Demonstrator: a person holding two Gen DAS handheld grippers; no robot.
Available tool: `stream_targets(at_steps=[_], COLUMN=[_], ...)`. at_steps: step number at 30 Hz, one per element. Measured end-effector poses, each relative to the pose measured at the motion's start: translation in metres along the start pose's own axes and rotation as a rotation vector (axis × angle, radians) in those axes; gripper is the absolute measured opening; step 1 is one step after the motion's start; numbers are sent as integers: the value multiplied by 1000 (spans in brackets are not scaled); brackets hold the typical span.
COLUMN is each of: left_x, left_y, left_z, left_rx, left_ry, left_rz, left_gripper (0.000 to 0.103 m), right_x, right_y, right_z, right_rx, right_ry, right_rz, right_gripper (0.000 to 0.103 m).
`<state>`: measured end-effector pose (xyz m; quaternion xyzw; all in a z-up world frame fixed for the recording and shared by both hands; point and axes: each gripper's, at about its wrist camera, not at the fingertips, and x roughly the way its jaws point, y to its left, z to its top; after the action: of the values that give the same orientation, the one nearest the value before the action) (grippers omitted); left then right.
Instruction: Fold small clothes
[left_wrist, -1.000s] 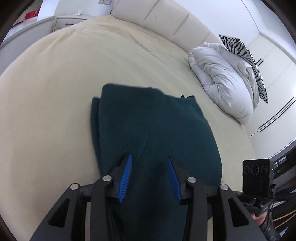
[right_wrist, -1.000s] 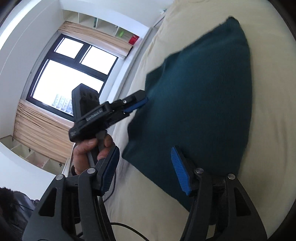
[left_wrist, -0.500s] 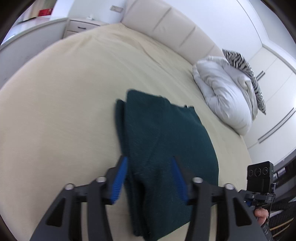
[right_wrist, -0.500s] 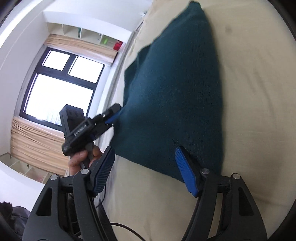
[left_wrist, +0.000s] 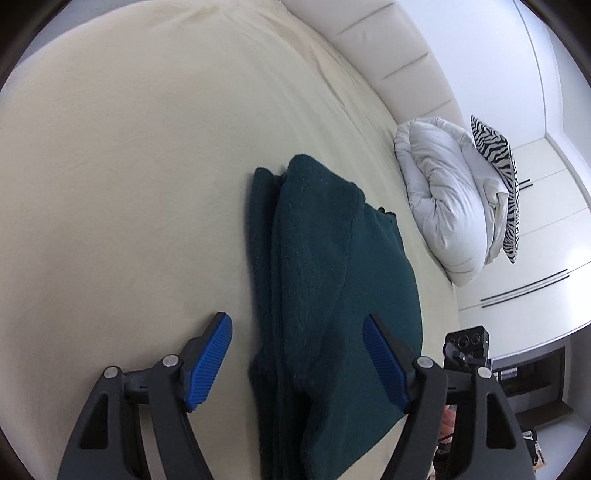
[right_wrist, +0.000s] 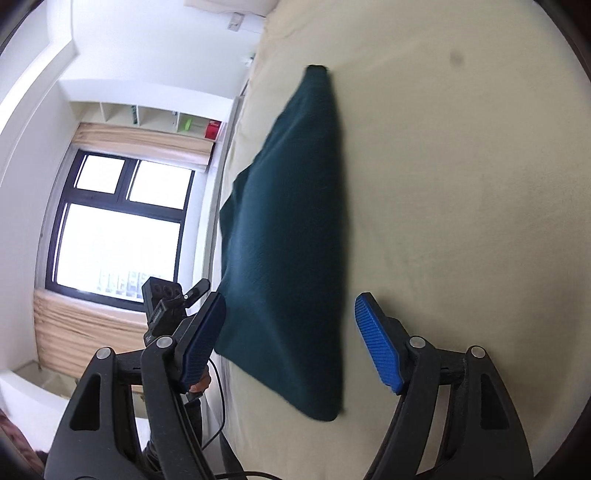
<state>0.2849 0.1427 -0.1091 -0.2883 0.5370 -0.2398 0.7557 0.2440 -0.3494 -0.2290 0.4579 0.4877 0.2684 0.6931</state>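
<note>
A dark teal garment lies folded in layers on the cream bed sheet. My left gripper hovers over its near end; its jaws are opening and the blue pads stand clear of the cloth on both sides. In the right wrist view the same garment stretches away as a long flat shape. My right gripper sits over its near corner with jaws opening, and neither pad presses on the fabric. The left gripper shows beside the garment's left edge, held by a hand.
A rolled white duvet and a zebra-print pillow lie at the bed's far right by the padded headboard. White wardrobe doors stand beyond. A window with curtains and wall shelves lies past the bed's left edge.
Both grippers' jaws have widened and drawn back from the teal garment, which now lies free on the bed. Both views have rolled, and the right hand has shifted along the garment.
</note>
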Motion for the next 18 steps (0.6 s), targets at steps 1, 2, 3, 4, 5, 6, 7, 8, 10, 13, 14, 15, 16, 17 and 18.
stream_targets(at_steps=[1, 2, 3, 4, 5, 6, 7, 8, 10, 13, 14, 15, 16, 17, 18], left_x=[4, 7, 10, 12, 15, 17, 20, 22, 27, 33, 35, 38, 39, 40, 40], left_y=[0, -1, -3, -4, -5, -6, -6, -5, -6, -9, -11, -11, -10, -9, -7], left_z=[2, 4, 6, 7, 9, 11, 13, 15, 18, 22, 22, 22, 21, 20, 19], left_rx=[-2, -1, 1, 1, 0, -6, -14, -20, -27, -30, -34, -35, -38, -45, -49], left_ry=[10, 15, 21, 28, 31, 36, 41, 46, 59, 73, 76, 80, 83, 83, 79], left_rz=[2, 0, -2, -4, -9, -21, -34, -43, -57, -42, -35, -29, -24, -30, -37], left_gripper=[77, 77, 77, 77, 77, 77, 77, 77, 77, 65, 61, 51, 43, 40, 34], right_x=[0, 2, 5, 9, 14, 13, 16, 19, 20, 28, 31, 37, 39, 41, 41], right_y=[-3, -4, -5, -5, -4, -5, -3, -1, 3, 4, 6, 11, 14, 17, 17], right_z=[3, 3, 6, 9, 13, 14, 14, 14, 9, 22, 23, 23, 22, 22, 21], right_rx=[9, 11, 11, 13, 10, 1, -9, -19, -33, -38, -46, -56, -65, -72, -74], right_ry=[-2, -5, -6, -1, 7, 17, 27, 39, 57, 77, 82, 88, 89, 89, 84], right_rz=[25, 45, 62, 67, 65, 59, 48, 36, -1, -49, -66, -90, -111, -125, -136], right_gripper=[72, 72, 72, 72, 72, 72, 72, 72, 72, 72, 71, 70, 69, 66, 62])
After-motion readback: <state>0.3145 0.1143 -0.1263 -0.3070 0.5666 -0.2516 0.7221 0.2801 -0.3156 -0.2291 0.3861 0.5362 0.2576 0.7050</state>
